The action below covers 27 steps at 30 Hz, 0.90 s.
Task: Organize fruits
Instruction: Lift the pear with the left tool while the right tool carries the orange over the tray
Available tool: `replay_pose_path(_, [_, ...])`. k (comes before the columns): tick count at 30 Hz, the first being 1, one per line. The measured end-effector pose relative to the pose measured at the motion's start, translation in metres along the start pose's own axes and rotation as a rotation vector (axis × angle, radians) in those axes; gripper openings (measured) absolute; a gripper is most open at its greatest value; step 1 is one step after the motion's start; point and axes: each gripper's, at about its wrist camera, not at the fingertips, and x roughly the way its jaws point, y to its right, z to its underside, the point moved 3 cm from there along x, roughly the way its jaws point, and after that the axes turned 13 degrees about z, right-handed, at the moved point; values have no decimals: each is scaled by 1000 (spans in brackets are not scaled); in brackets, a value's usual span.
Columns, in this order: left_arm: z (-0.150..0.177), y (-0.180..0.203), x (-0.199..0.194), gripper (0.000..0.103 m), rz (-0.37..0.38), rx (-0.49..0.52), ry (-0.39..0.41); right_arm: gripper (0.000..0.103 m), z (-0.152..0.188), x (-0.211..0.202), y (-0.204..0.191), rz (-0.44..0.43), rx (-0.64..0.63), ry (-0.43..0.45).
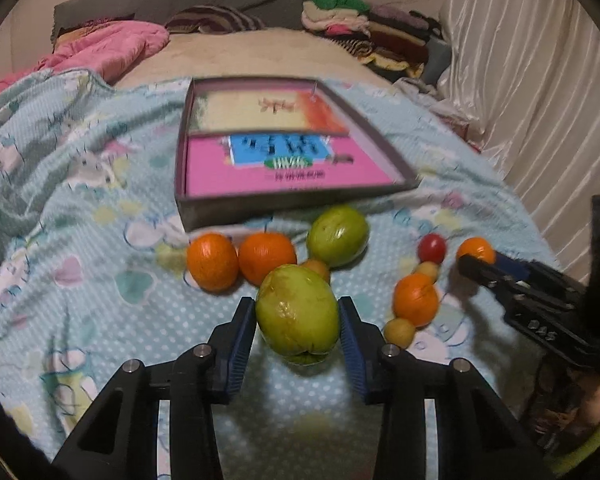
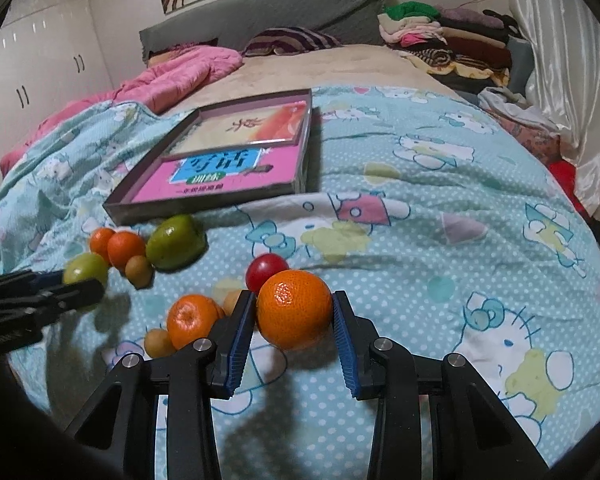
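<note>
My left gripper (image 1: 298,314) is shut on a green apple (image 1: 298,316) and holds it above the blue blanket. My right gripper (image 2: 294,312) is shut on an orange tangerine (image 2: 294,308), also lifted; it shows at the right of the left wrist view (image 1: 476,250). A flat two-part box (image 1: 284,196) (image 2: 204,204) lies further up the bed. Before it lie two tangerines (image 1: 236,262), a second green apple (image 1: 338,236), a red cherry tomato (image 1: 432,248), another tangerine (image 1: 416,300) and small yellow-brown fruits (image 1: 399,332).
The fruits lie on a blue cartoon-print blanket (image 2: 440,220) on a bed. A pink quilt (image 2: 180,76) lies at the far left, folded clothes (image 2: 440,40) at the far right, a white curtain (image 1: 540,80) on the right.
</note>
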Motion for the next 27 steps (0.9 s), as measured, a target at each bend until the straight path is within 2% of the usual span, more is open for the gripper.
replay_pose_path(3, [-15, -4, -9, 42, 10, -9, 16, 40, -9, -1, 0, -7, 2, 13])
replay_pose_path(8, [-46, -13, -12, 42, -20, -5, 48, 40, -34, -3, -6, -13, -18, 58])
replay_pose_path(16, [-88, -29, 14, 42, -33, -13, 33, 40, -72, 3, -19, -32, -46, 112])
replay_pose_path(22, [-105, -42, 31, 42, -45, -14, 20, 40, -88, 17, -26, -35, -61, 106])
replay_pose_path(27, [-106, -49, 42, 42, -44, -9, 10, 40, -102, 30, -34, -38, -79, 99])
